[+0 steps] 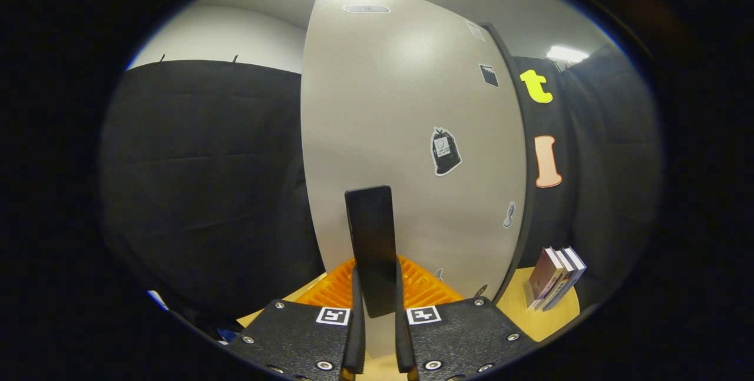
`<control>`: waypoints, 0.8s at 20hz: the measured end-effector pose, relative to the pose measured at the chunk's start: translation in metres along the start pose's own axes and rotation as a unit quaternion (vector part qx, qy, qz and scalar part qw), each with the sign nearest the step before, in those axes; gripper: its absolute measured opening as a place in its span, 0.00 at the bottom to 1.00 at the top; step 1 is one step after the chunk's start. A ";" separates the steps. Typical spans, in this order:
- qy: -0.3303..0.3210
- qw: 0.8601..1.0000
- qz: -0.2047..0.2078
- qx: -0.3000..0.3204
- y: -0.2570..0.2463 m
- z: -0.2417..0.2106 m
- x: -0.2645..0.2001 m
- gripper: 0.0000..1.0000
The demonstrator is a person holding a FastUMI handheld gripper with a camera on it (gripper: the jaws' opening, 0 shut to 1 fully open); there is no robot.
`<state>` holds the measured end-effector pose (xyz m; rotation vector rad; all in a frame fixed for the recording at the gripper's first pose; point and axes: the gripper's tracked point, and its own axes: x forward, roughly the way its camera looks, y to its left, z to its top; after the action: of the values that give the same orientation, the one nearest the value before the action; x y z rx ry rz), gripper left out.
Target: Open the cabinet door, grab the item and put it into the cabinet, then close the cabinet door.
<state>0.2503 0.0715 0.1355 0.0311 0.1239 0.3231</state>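
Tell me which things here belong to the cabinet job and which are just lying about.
Job:
- tall grey cabinet door, shut face ahead
- flat black rectangular item, clamped upright between the tongs

Lying about:
- orange ribbed plastic tray below the item
- leaning books on the wooden table

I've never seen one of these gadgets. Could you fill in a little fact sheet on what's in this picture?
gripper: fingers closed on the black handle
cabinet door: pale grey, with stickers, right ahead of the fingers
orange object: ridged, low, between the fingers and the door
books: small leaning stack on the wooden surface, beyond the door's far edge
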 end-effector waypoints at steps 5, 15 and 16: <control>-0.006 1.000 -0.015 0.002 -0.016 0.001 -0.026 0.20; -0.011 0.997 -0.071 0.001 -0.054 0.000 -0.059 0.20; -0.011 0.997 -0.078 0.000 -0.059 0.000 -0.063 0.19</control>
<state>0.2098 -0.0049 0.1403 0.0239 0.1038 0.1666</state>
